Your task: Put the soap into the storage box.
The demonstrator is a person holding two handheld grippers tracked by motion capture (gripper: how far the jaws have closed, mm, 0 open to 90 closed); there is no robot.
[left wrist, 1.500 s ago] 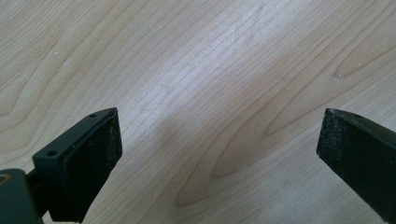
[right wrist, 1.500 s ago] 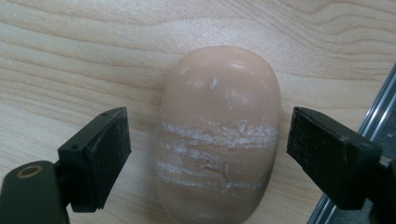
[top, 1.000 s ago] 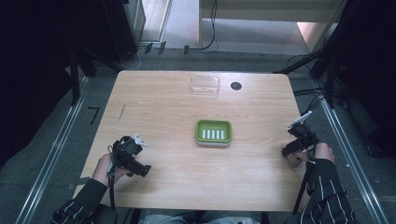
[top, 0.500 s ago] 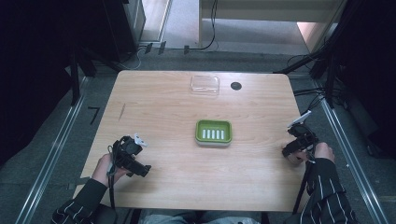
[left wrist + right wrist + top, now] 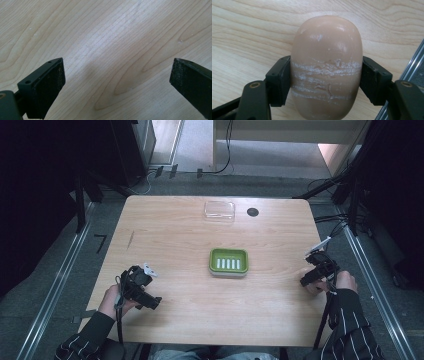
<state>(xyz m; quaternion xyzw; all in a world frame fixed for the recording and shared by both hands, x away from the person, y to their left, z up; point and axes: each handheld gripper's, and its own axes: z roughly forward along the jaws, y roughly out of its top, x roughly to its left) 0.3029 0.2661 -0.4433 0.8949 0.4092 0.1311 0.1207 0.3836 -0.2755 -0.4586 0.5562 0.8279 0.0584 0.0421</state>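
Observation:
A tan oval soap bar (image 5: pixel 328 67), scored with whitish scrape lines, sits between the jaws of my right gripper (image 5: pixel 326 80), which are shut on its sides near the table's right edge. That right gripper (image 5: pixel 314 272) rests at the table's right side in the high view. A green soap dish (image 5: pixel 229 262) with a slotted white insert lies at the table's middle. My left gripper (image 5: pixel 145 296) sits at the front left, its jaws wide apart over bare wood (image 5: pixel 112 60) with nothing between them.
A clear plastic lid or box (image 5: pixel 219 211) lies at the table's far side, beside a dark round hole (image 5: pixel 252 212). A metal rail (image 5: pixel 409 67) runs just past the table's right edge. Cables trail on the floor around the table.

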